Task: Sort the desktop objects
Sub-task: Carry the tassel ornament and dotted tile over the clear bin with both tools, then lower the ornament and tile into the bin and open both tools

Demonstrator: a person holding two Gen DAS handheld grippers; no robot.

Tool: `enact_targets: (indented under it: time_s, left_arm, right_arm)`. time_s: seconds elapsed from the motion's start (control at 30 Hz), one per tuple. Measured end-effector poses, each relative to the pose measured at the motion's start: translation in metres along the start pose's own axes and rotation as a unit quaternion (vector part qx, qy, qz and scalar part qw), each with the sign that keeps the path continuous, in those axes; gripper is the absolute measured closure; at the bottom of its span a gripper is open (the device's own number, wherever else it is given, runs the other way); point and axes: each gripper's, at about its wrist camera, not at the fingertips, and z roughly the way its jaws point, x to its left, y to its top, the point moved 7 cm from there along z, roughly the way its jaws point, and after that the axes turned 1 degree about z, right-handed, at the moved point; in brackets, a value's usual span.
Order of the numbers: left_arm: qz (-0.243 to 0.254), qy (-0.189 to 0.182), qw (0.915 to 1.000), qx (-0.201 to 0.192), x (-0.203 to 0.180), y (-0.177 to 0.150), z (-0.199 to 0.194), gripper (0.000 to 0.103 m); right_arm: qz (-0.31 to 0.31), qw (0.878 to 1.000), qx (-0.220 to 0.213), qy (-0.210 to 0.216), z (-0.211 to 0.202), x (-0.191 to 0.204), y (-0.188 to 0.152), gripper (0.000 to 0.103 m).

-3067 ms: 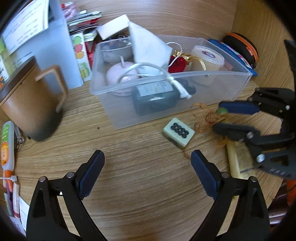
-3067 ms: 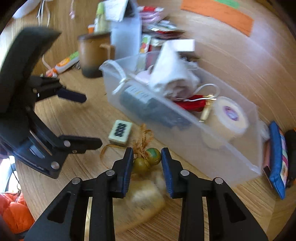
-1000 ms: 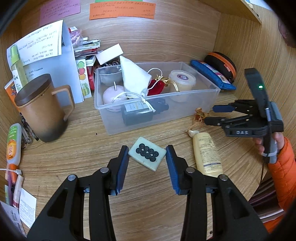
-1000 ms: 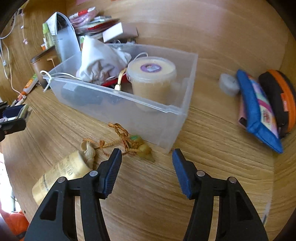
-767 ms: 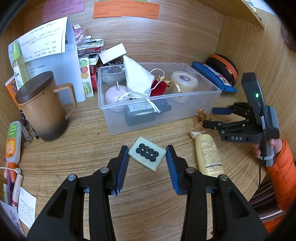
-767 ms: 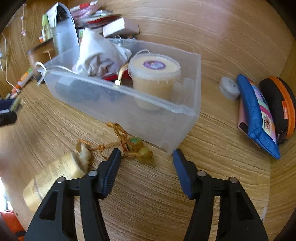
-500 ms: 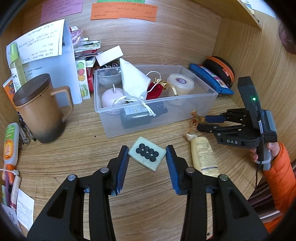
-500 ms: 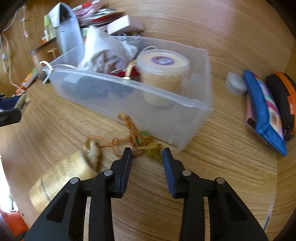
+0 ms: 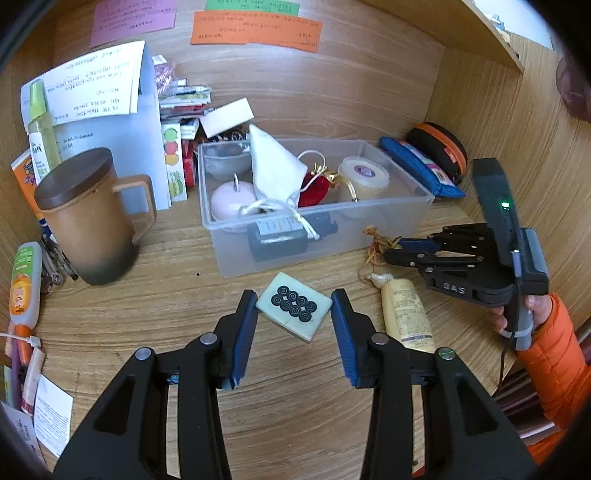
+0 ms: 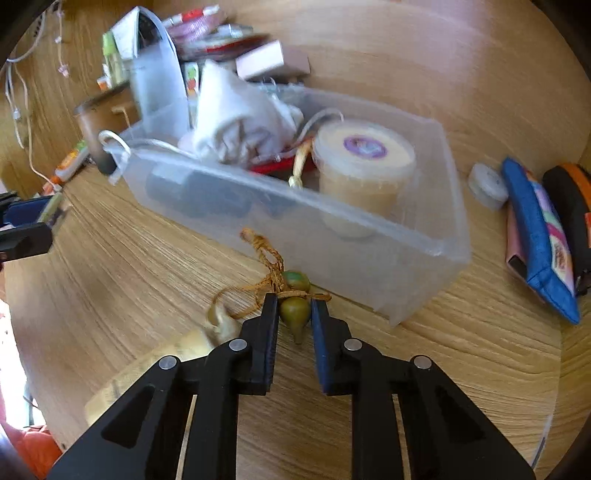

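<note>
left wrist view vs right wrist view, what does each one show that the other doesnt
Only the left wrist view shows the left gripper shut on the mahjong tile and the sticky notes on the wall. Only the right wrist view shows the right gripper shut on the green charm up close. Both show the clear bin and the lotion tube.

Rt wrist view's smeary: paper stack (image 10: pixel 221 29) at the back is a blur, can't read a thing. Cream bottle (image 10: pixel 159 365) half hidden behind my right gripper (image 10: pixel 294 314). Dark block (image 9: pixel 291 236) in the clear bin (image 9: pixel 406 210) is fogged by the wall, label unreadable. Sticky notes (image 9: pixel 255 31) too small to read.
</note>
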Motion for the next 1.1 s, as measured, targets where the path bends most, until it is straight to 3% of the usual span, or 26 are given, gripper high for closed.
enact_targets:
  time_s: [0.33,0.6,0.83,1.1]
  left_arm:
    - [0.005,-0.002,0.9996,-0.028,-0.002,0.029,-0.013,0.063]
    - [0.008,-0.006,0.9988,-0.048,0.001,0.068,-0.019,0.063]
    - [0.014,-0.004,0.9987,-0.049,0.005,0.099,-0.004,0.063]
    - [0.021,-0.02,0.9995,-0.012,-0.002,0.105,0.041,0.063]
  right_arm:
    - [-0.034,0.995,-0.089,0.009,-0.08,0.022,0.034,0.087]
    - [-0.061,0.989,-0.138,0.0,-0.112,0.027,0.069,0.087]
    - [-0.053,0.988,-0.147,0.003,-0.099,0.024,0.091,0.087]
    - [-0.046,0.993,-0.106,0.015,-0.052,0.02,0.097,0.087]
